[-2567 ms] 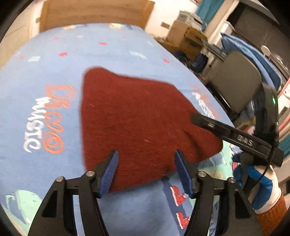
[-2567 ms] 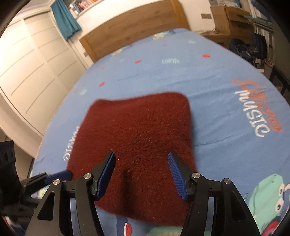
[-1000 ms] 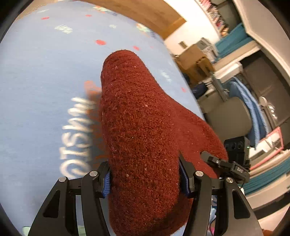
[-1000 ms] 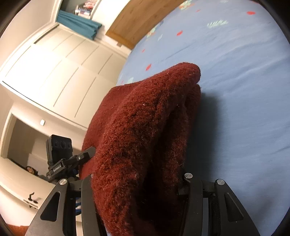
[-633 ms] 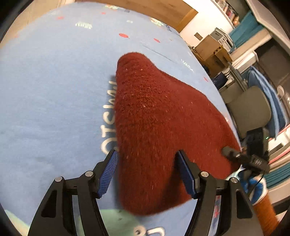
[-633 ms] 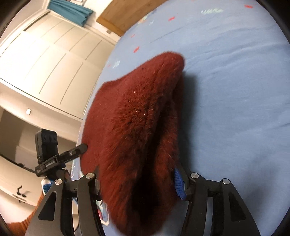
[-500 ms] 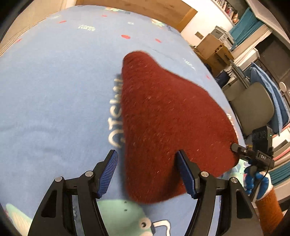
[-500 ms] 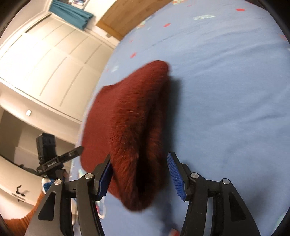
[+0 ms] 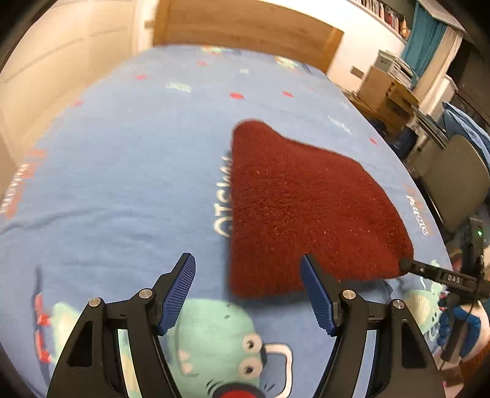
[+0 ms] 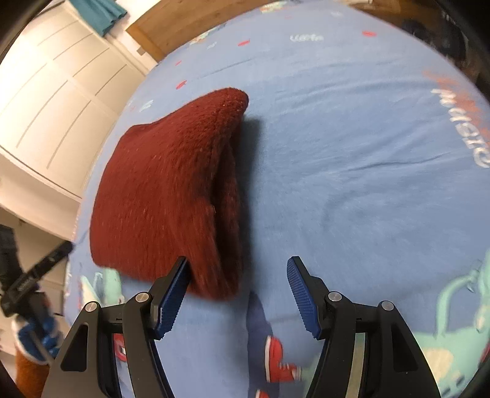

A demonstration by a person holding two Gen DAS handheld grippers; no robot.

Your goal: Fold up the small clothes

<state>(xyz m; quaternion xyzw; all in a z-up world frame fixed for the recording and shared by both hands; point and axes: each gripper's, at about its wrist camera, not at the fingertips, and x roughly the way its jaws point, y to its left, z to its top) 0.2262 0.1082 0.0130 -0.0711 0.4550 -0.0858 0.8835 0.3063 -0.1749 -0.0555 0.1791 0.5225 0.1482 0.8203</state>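
Observation:
A dark red fuzzy garment (image 9: 300,205) lies folded over on the blue printed bedspread (image 9: 128,171). In the right wrist view the garment (image 10: 165,189) shows its doubled layers along the right edge. My left gripper (image 9: 248,290) is open and empty, just short of the garment's near edge. My right gripper (image 10: 237,294) is open and empty, its left finger (image 10: 174,287) beside the garment's near corner. The right gripper's tip also shows in the left wrist view (image 9: 441,277) at the garment's right corner.
A wooden headboard (image 9: 245,27) stands at the far end of the bed. Cardboard boxes (image 9: 386,88) and a grey chair (image 9: 453,180) stand beyond the bed's right side. White wardrobe doors (image 10: 52,91) stand on the other side.
Both grippers held the garment lifted and folded it over, then opened and let it drop. They have drawn back, and the garment now lies flat and doubled.

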